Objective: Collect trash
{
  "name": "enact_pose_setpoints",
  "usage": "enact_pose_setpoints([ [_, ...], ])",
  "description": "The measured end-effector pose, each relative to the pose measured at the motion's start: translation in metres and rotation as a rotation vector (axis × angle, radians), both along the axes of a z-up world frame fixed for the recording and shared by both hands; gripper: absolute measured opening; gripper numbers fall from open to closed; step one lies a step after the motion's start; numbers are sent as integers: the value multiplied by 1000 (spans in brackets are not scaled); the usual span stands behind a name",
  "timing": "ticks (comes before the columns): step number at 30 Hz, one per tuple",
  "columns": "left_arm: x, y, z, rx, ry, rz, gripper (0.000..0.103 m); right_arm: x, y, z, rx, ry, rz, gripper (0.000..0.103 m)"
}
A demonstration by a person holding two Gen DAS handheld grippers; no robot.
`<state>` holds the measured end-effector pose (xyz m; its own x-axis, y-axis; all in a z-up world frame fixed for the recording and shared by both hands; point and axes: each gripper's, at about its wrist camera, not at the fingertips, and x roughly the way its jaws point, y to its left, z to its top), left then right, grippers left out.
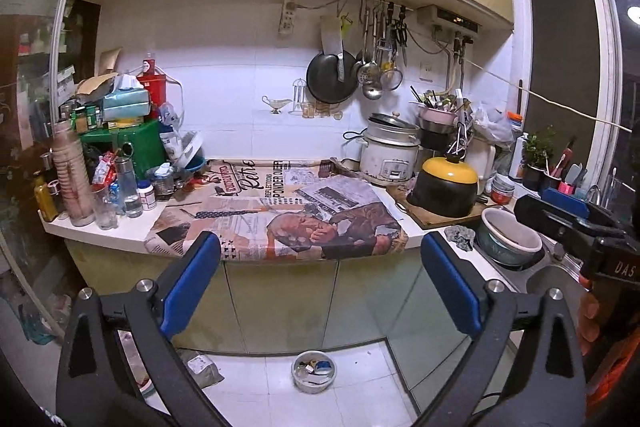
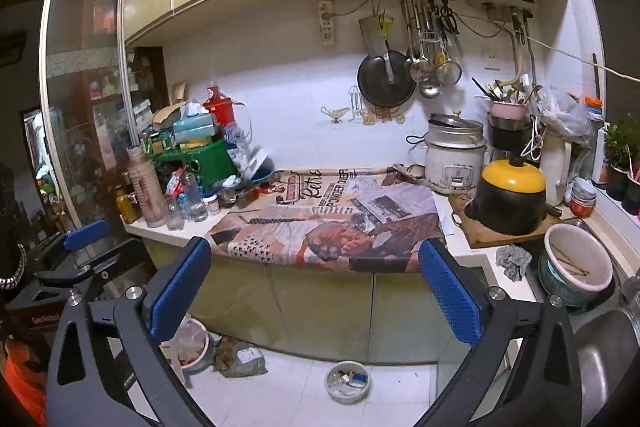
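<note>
A printed newspaper-pattern cloth covers the middle of the counter; it also shows in the right wrist view. A crumpled grey wad lies at the counter's right edge by the sink, seen too in the right wrist view. A small round bin with scraps stands on the floor below, also in the right wrist view. My left gripper is open and empty, back from the counter. My right gripper is open and empty, also back from the counter.
Bottles, jars and a green box crowd the counter's left end. A rice cooker, a yellow-lidded black pot and a white basin stand at the right by the sink. A lined bucket and a bag sit on the floor.
</note>
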<state>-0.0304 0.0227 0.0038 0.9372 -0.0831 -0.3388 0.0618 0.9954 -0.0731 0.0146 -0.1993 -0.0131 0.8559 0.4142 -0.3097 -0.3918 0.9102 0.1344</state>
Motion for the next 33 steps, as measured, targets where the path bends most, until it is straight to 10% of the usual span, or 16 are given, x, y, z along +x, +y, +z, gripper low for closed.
enact_pose_setpoints([
  [33,-9,4,-13,-6,38,1,102,-20,10,-7,-21,35,15,103],
])
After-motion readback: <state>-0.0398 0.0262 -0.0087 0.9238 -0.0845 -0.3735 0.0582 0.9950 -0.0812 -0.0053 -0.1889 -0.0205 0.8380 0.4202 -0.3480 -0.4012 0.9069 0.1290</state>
